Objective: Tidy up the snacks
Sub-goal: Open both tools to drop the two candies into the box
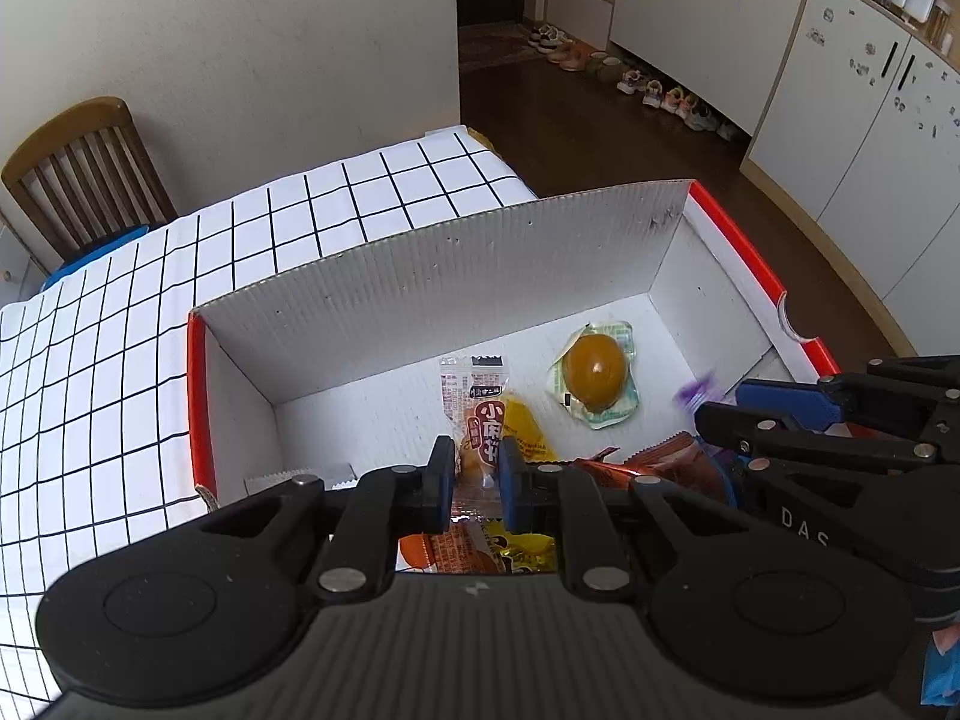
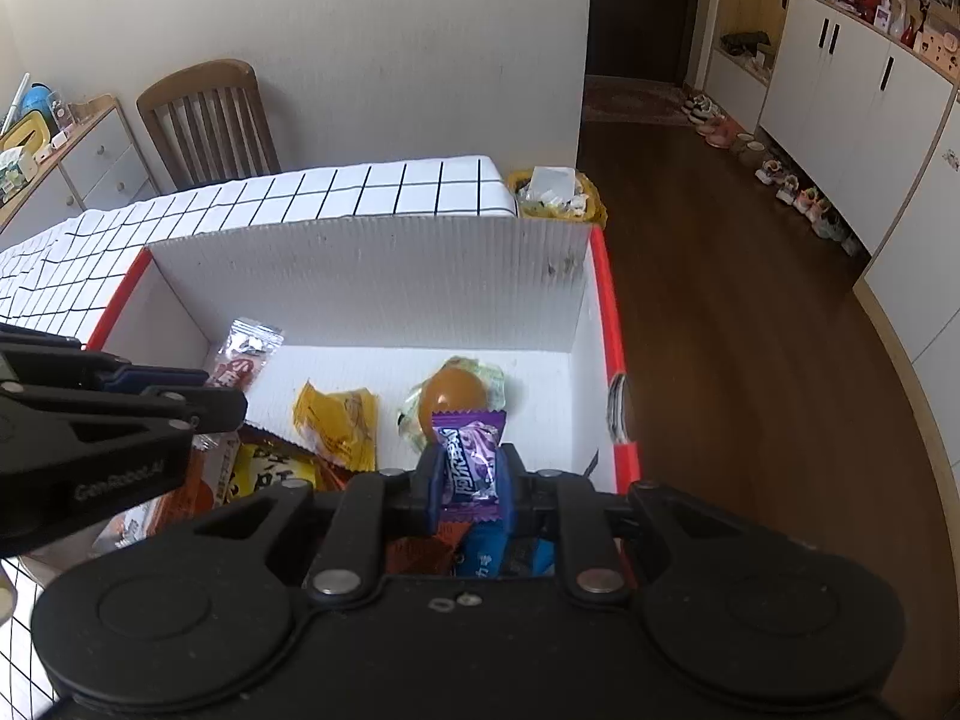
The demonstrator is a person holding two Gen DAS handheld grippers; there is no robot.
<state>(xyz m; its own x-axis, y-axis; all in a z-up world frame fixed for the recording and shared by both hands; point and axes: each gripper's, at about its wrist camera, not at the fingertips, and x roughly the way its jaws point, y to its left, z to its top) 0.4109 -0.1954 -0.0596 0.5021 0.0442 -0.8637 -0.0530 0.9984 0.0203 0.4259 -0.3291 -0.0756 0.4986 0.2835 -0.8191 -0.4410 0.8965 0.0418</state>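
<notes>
A white cardboard box (image 1: 456,276) with red outer sides stands on the chequered table. My left gripper (image 1: 476,462) is shut on a red-and-clear snack packet (image 1: 483,414) and hangs over the box's near left part. My right gripper (image 2: 470,471) is shut on a purple wrapped candy (image 2: 468,450) over the near right part. A packed brown egg (image 1: 595,369) and a yellow packet (image 2: 336,420) lie on the box floor. Orange and yellow-brown packets (image 2: 270,468) lie near the front wall, partly hidden by the grippers. In the left wrist view the right gripper (image 1: 720,414) comes in from the right.
The table (image 1: 180,276) with a black-grid white cloth reaches left and behind the box. A wooden chair (image 2: 210,120) stands at its far end and a yellow-lined bin (image 2: 555,195) at the far corner. Dark wood floor (image 2: 750,330), shoes and white cabinets lie to the right.
</notes>
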